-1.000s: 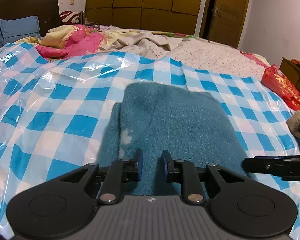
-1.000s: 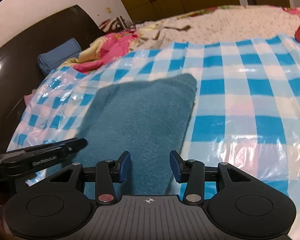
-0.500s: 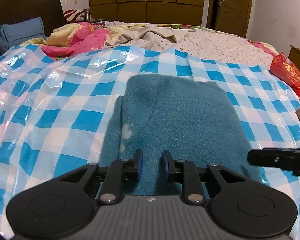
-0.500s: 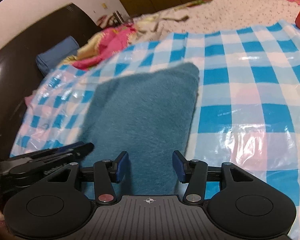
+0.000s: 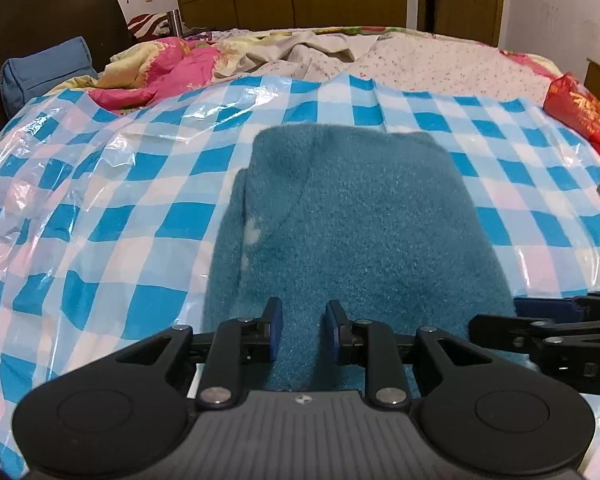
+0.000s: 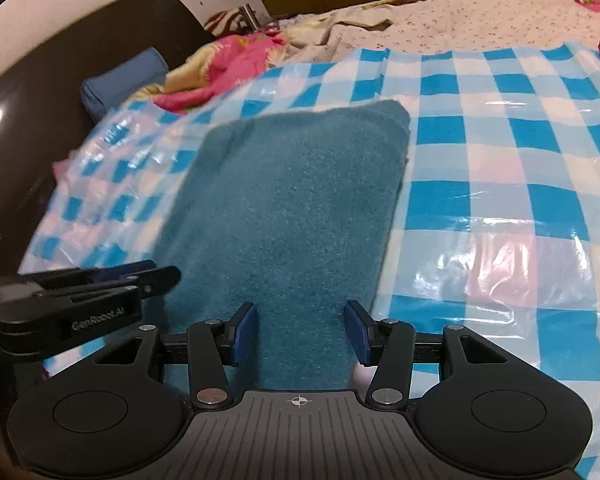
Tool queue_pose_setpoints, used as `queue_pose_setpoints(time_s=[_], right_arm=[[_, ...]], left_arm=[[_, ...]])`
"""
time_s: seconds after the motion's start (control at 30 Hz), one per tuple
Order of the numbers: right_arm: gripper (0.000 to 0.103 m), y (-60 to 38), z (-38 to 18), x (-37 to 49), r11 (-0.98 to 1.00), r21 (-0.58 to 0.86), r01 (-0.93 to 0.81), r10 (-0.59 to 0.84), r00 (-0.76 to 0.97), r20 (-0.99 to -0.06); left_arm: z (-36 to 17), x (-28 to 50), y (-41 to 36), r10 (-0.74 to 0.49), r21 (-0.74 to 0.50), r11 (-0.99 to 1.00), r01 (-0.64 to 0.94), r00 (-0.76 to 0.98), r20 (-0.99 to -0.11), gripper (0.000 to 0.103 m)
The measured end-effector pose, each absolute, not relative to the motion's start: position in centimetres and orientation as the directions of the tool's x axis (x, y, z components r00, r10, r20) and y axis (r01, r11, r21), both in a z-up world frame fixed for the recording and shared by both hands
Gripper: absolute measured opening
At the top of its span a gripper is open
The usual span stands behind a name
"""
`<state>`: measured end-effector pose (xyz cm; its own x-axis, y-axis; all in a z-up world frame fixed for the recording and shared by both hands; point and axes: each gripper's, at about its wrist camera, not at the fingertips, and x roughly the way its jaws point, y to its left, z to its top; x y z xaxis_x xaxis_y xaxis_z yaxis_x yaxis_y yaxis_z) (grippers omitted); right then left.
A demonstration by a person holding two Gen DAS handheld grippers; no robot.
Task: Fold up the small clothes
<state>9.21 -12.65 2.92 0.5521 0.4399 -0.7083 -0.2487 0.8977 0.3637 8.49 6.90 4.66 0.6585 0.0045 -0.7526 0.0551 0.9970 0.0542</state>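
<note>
I have the teal fleece garment [image 5: 356, 216] lying flat on the checked plastic sheet [image 5: 100, 208] that covers the bed, already folded into a thick oblong with a second layer showing along its left edge; so I judge at least one fold is done, and what is left is perhaps one more fold across and setting it aside; whether more clothes wait I cannot tell, though something beige sits at the sheet's far right edge. My left gripper [image 5: 300, 330] hangs over the garment's near end, its fingers [image 5: 274, 326] a little apart with fleece showing in the gap, not pinching it as far as I can see; my right gripper [image 6: 300, 332] is just beside it over the garment's near right corner, fingers [image 6: 358, 330] standing wider, also clamping nothing; the fleece appears to lie below the blue pads rather than between them. The pink quilt [image 5: 168, 68] lies beyond the garment, well apart from it.
</note>
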Motion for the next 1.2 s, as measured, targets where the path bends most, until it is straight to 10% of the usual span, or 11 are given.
queue_pose_setpoints(time_s=[1.2], right_arm=[[0.049,-15.7,2.6,7.7,0.889,0.419,-0.184,0.445,0.564,-0.696]], left_arm=[[4.1,5.0,7.2,0.002,0.054,0.996,0.068,0.602,-0.798,0.046]])
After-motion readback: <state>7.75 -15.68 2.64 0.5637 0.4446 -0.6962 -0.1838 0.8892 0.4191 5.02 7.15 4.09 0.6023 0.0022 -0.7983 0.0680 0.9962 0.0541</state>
